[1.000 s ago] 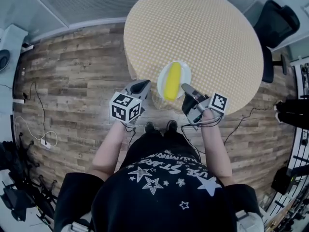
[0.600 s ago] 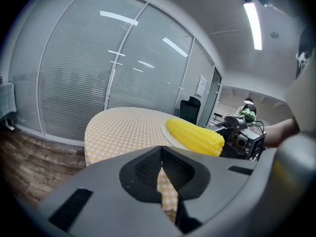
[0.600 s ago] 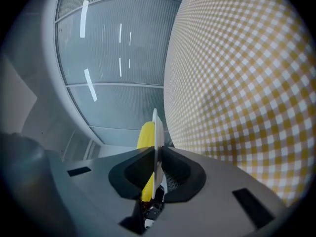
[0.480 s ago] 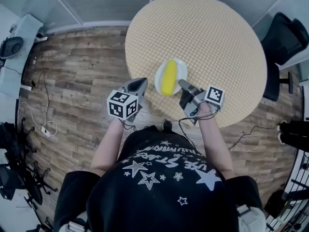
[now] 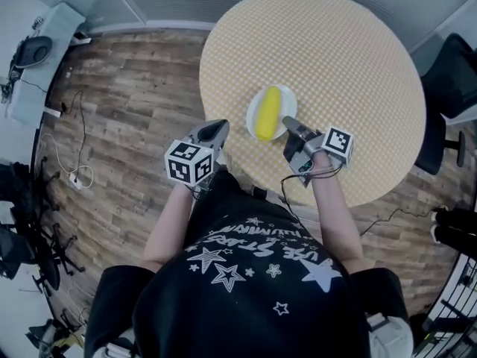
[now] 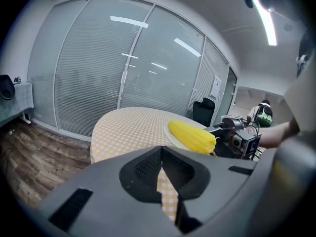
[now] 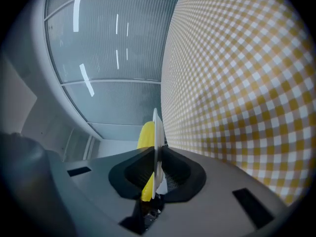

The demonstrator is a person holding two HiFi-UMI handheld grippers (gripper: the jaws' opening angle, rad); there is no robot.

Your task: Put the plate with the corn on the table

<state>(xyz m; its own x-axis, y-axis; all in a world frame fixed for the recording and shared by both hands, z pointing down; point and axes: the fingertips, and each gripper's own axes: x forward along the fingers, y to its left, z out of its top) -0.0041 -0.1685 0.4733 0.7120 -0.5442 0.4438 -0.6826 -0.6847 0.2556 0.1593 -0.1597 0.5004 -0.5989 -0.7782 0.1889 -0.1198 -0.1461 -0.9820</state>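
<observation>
A white plate (image 5: 254,112) carrying a yellow corn cob (image 5: 268,112) is over the near-left part of the round checkered table (image 5: 335,58). My right gripper (image 5: 288,124) is shut on the plate's near-right rim; in the right gripper view the plate (image 7: 156,132) stands edge-on between the jaws with the corn (image 7: 146,135) behind it. My left gripper (image 5: 214,133) hangs off the table's left edge, shut and empty. The left gripper view shows the corn (image 6: 191,136) on the plate (image 6: 170,135) and the right gripper (image 6: 217,130) beside it.
Wood floor (image 5: 127,110) surrounds the table. A black office chair (image 5: 455,73) stands at the right, a grey desk (image 5: 33,66) at the far left, cables (image 5: 74,170) on the floor. Glass walls with blinds (image 6: 98,78) lie beyond the table.
The plate with the corn has moved farther in over the table with my right gripper. The person has stepped closer to the table; the left gripper keeps its place beside the edge.
</observation>
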